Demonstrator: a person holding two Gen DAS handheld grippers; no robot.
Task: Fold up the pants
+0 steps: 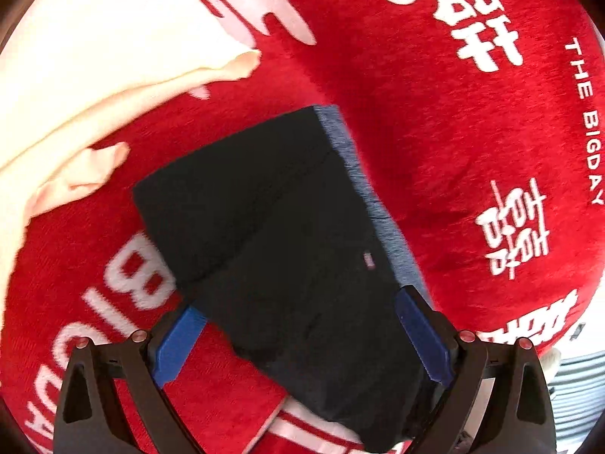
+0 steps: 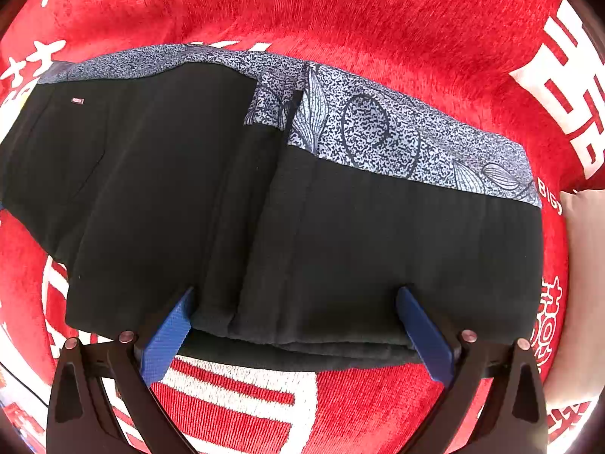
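Pants (image 2: 264,208) lie folded mid-frame on the red blanket (image 2: 340,7), w/ left gripper (image 1: 302,336) & right gripper (image 2: 298,333) both spread wide, gripping nothing, prob. to smooth the stack.

The near end of the pants (image 1: 287,234) is cut off at the lower edge of the left wrist frame. The cream cloth (image 1: 87,75) is cropped at the upper left and is motion-blurred. The small tag (image 1: 368,259) on the pants cannot be read. White lettering on the red blanket (image 2: 378,11) is truncated at the frame edges.
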